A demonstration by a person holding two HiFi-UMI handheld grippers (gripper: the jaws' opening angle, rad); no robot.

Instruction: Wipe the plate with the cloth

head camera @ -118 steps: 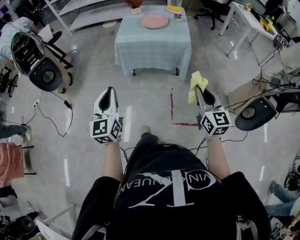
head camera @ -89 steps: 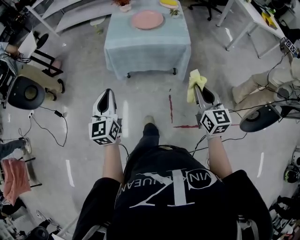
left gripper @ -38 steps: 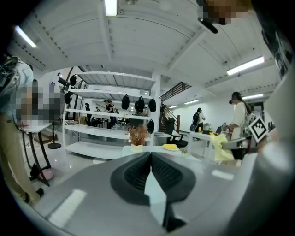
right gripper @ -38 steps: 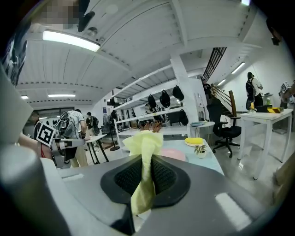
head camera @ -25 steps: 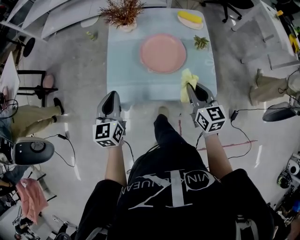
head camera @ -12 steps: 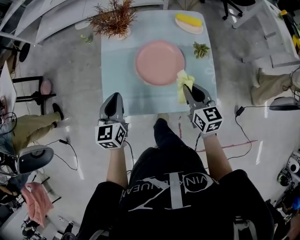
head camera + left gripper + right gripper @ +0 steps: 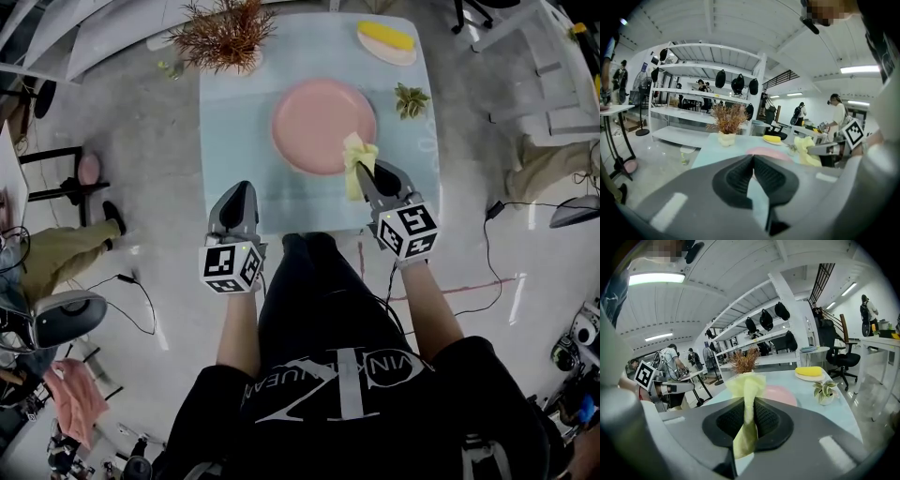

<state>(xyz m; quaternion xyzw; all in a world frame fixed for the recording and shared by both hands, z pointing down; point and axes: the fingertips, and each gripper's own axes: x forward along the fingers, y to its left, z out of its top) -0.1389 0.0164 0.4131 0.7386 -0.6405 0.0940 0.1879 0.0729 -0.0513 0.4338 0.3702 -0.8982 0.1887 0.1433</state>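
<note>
While my right tongs (image 7: 360, 172) clamp the cloth (image 7: 357, 153), the plate (image 7: 314, 122) lies just ahead and left; my left tongs (image 7: 241, 189), closed and empty, are farther.

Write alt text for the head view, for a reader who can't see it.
From above, the right hand-held gripper holds a yellow cloth over the near rim of a pink plate on a light blue table. The left hand-held gripper hovers empty over the table's near edge. A dried plant and a small potted plant stand farther back.
</note>
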